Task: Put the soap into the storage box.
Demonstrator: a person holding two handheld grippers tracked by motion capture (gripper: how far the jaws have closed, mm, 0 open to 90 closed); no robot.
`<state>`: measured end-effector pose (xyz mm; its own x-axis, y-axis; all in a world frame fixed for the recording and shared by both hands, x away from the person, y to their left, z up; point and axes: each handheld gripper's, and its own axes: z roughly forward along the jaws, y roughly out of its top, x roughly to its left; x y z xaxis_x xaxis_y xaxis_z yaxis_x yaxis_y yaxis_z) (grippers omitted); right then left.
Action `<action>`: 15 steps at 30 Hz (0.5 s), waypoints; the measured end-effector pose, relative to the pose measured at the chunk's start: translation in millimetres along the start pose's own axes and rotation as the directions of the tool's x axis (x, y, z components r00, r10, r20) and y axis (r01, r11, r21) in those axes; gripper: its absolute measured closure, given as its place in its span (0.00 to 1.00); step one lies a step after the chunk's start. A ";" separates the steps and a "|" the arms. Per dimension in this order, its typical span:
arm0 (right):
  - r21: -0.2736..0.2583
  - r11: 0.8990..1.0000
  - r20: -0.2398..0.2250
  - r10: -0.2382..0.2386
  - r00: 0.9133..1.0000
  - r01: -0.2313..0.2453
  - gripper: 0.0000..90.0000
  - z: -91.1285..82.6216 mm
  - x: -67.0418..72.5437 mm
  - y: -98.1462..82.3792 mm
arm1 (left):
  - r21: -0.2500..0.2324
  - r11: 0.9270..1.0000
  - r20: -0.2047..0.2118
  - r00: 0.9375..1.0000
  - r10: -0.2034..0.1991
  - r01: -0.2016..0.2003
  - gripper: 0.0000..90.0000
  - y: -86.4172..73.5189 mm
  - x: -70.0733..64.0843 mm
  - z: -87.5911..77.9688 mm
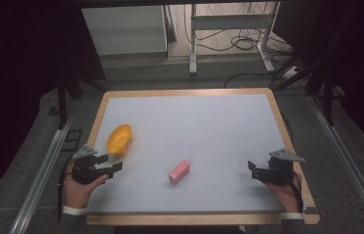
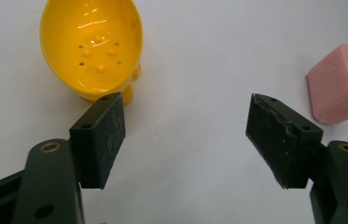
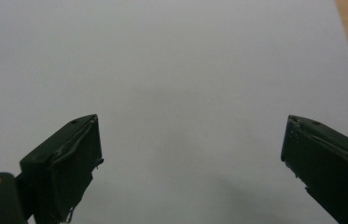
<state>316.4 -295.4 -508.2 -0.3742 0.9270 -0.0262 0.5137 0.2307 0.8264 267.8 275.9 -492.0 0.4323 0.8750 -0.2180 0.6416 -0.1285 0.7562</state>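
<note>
A glossy yellow plastic soap dish (image 2: 92, 49), oval with small drain holes, sits just ahead of the left gripper (image 2: 185, 128), whose jaws stand wide apart, empty. A smooth pink rounded soap bar (image 2: 342, 84) lies beyond its other jaw; its embossed mark is unreadable. The right gripper (image 3: 192, 149) also gapes over the white matte board (image 3: 185, 60)

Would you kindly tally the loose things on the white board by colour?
Yellow: 1, the glossy yellow plastic soap dish with drain holes
Pink: 1, the pink rounded bar of soap
Total: 2
</note>
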 end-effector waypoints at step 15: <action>-0.042 0.999 -0.030 -0.026 0.999 0.025 0.11 -12.3 0.2 1.3 | 0.002 1.000 -0.005 1.000 0.017 -0.017 0.32 0.9 -4.6 -2.7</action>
<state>307.5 -298.5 -500.2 -0.4102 0.9115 -0.0308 0.4714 0.2409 0.8484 264.8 273.0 -488.6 0.4400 0.8751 -0.2015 0.6351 -0.1446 0.7588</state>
